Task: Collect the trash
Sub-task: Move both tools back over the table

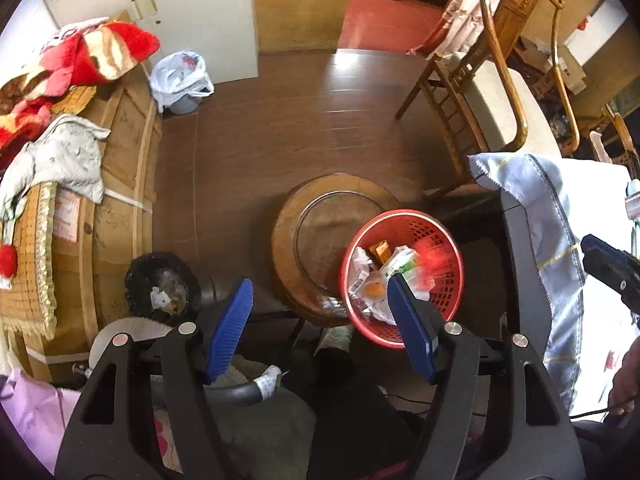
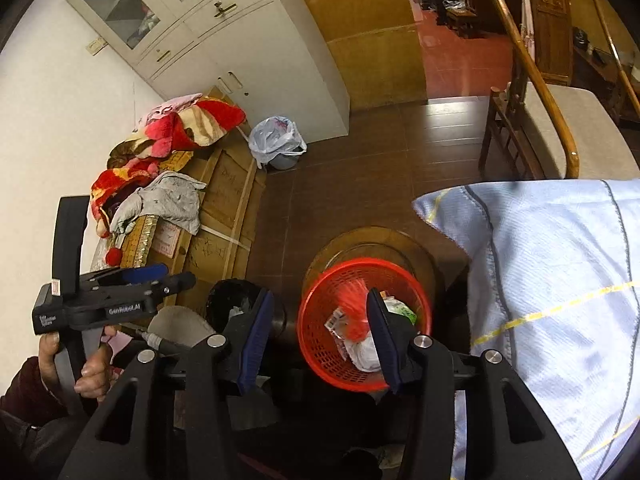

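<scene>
Both claws are hanging wide open and holding nothing. The left gripper (image 1: 320, 320) is spreading its blue pads (image 1: 229, 330) far apart above the floor, its right pad overlapping the near rim of the red basket (image 1: 440, 232). The right gripper (image 2: 318, 342) is gaping just as wide, one pad crossing the basket's (image 2: 320, 344) inner side. Inside the basket, mixed trash (image 1: 374, 284) is lying in a heap, with a blurred red piece (image 2: 352, 312) above it. Under the basket, a round wooden stool (image 1: 320, 208) is bearing it. Farther off, a bag-lined bin (image 1: 182, 80) is standing beside the white cabinet (image 2: 248, 48).
</scene>
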`<state>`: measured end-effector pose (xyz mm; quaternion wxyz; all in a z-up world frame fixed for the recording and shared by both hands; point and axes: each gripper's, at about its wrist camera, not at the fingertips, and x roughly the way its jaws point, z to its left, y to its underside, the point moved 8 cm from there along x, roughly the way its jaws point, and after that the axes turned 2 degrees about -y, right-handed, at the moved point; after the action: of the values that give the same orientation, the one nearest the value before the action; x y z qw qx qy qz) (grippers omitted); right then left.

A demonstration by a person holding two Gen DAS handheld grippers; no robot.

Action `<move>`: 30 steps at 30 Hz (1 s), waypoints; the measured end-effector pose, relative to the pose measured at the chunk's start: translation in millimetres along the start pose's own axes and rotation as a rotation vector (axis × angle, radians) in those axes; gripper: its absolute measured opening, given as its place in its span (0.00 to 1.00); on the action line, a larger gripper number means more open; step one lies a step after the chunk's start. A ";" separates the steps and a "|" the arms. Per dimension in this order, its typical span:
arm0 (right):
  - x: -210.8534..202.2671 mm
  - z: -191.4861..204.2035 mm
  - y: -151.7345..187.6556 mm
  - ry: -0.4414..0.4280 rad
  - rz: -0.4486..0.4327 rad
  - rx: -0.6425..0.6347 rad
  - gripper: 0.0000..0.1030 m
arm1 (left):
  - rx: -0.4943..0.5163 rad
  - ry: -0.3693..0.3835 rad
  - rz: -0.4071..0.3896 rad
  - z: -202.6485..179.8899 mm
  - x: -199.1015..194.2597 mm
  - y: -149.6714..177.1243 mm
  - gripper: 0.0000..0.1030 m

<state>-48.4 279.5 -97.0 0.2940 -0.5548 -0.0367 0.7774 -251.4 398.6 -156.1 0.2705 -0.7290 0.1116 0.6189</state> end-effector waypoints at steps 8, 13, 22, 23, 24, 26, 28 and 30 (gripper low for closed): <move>-39.3 -39.5 15.7 0.090 -0.071 0.118 0.46 | 0.147 0.068 -0.017 -56.6 2.2 -23.6 0.66; -71.6 -62.4 34.8 0.154 -0.133 0.195 0.47 | 0.268 0.113 -0.024 -105.4 1.4 -29.4 0.66; -147.6 -119.6 109.5 0.295 -0.275 0.430 0.51 | 0.544 0.203 -0.030 -221.7 -5.4 -16.7 0.66; -155.9 -126.1 119.9 0.311 -0.291 0.460 0.51 | 0.584 0.216 -0.031 -237.9 -7.0 -12.5 0.66; -166.5 -132.2 134.3 0.332 -0.310 0.500 0.52 | 0.615 0.226 -0.032 -249.9 -8.7 -8.9 0.66; -182.9 -141.0 157.8 0.365 -0.340 0.561 0.52 | 0.680 0.250 -0.031 -277.8 -11.2 0.3 0.66; -202.7 -148.3 187.7 0.410 -0.378 0.634 0.52 | 0.763 0.280 -0.026 -311.8 -13.3 14.3 0.67; -218.0 -149.9 214.7 0.450 -0.410 0.701 0.53 | 0.835 0.305 -0.020 -340.3 -14.5 28.6 0.69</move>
<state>40.9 -46.4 -53.1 0.6122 -0.5582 0.1841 0.5290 17.9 191.2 -119.6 0.5282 -0.6414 0.3834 0.4033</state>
